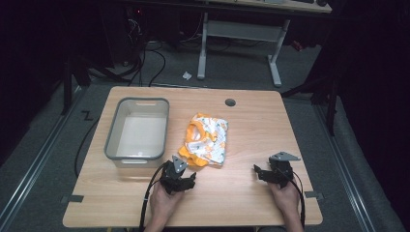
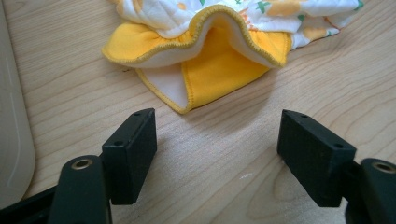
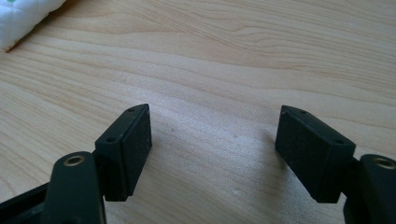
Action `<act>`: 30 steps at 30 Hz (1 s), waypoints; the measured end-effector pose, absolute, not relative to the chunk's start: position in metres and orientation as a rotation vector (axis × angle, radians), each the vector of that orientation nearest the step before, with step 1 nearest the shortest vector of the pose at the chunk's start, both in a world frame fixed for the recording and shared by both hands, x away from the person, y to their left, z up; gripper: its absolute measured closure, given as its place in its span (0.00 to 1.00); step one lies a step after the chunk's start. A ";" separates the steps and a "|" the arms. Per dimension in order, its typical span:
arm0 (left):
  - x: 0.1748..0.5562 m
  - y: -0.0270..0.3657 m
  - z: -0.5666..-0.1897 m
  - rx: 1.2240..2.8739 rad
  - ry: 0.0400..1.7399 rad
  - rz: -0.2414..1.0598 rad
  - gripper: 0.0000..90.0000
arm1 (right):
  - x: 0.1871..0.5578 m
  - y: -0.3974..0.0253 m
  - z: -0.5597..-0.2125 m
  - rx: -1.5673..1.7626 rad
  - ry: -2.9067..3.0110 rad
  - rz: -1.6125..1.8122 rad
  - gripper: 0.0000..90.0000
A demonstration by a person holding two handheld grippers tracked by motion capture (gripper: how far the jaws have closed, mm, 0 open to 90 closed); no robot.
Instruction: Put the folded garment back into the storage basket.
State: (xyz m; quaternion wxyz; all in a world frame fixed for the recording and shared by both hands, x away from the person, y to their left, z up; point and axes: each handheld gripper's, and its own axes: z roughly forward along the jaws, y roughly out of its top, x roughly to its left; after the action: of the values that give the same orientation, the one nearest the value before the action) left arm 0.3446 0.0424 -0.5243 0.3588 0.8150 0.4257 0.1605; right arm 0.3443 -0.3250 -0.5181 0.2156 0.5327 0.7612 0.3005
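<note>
**Both grippers spread, nothing held**

Left gripper (image 1: 180, 178) sits near table's (image 1: 241, 203) front edge, jaws wide apart, just short of the crumpled orange-and-white printed garment (image 1: 205, 140) at table centre. Grey plastic bin (image 1: 138, 128) lies toward left edge, beside garment. Right gripper (image 1: 273, 172), front-right, also wide apart over bare wood.

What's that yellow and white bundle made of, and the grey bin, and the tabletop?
Bundle: soft quilted-looking fabric, matte, with a stitched yellow hem. Grey bin: probably plastic, smooth with moulded handle slots. Tabletop: light wood grain, perhaps laminate, with a slight sheen.
</note>
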 end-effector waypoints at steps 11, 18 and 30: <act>0.345 0.042 -0.524 2.103 1.100 0.413 0.32 | 0.344 -0.325 -0.518 1.475 2.111 0.833 0.30; 0.345 0.042 -0.524 2.102 1.099 0.411 0.30 | 0.344 -0.325 -0.518 1.473 2.111 0.833 0.30; 0.346 0.040 -0.525 2.116 1.089 0.399 0.24 | 0.344 -0.325 -0.518 1.473 2.112 0.833 0.30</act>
State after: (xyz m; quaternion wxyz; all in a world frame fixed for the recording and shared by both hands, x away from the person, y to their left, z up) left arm 0.3456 0.0395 -0.5245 0.3561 0.8194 0.4218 0.1543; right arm 0.3444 -0.3252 -0.5181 0.2161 0.5315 0.7619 0.3005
